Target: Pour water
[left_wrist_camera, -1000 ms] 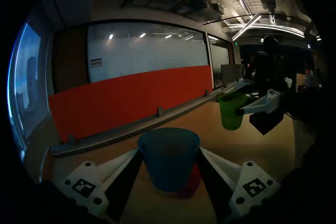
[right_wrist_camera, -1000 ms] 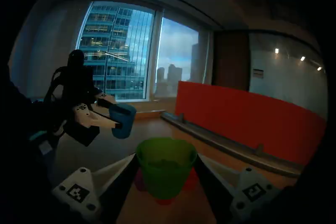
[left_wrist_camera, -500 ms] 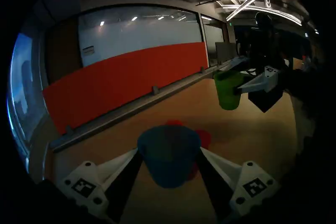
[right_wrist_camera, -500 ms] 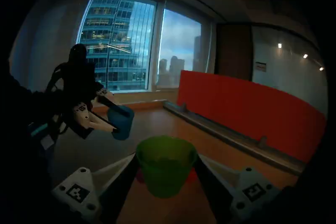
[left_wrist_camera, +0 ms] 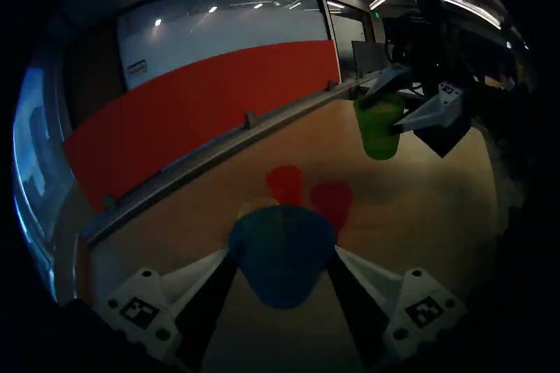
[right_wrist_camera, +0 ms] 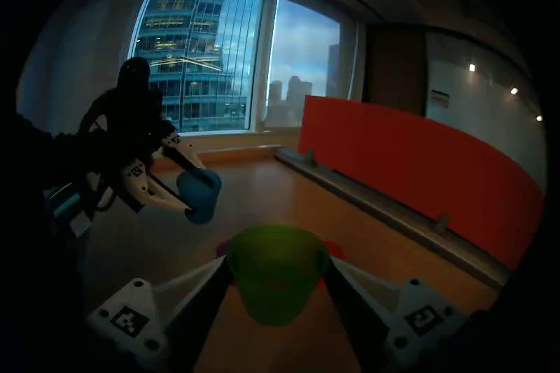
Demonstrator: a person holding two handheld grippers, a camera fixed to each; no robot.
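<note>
The left gripper (left_wrist_camera: 281, 266) clamps both fingers on the blue cup (left_wrist_camera: 282, 243) at 6 o'clock in the left gripper view, upright above the table (left_wrist_camera: 420, 219), likely so nothing spills. At 2 o'clock, well apart, the right gripper (left_wrist_camera: 397, 113) pinches the green cup (left_wrist_camera: 378, 129) likewise, rim up; they seem staged facing each other for a pour. Whether either holds water, I cannot tell.

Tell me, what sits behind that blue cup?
Beyond the blue cup, on the table: two red cups, and a yellow cup whose lower part it covers.
</note>
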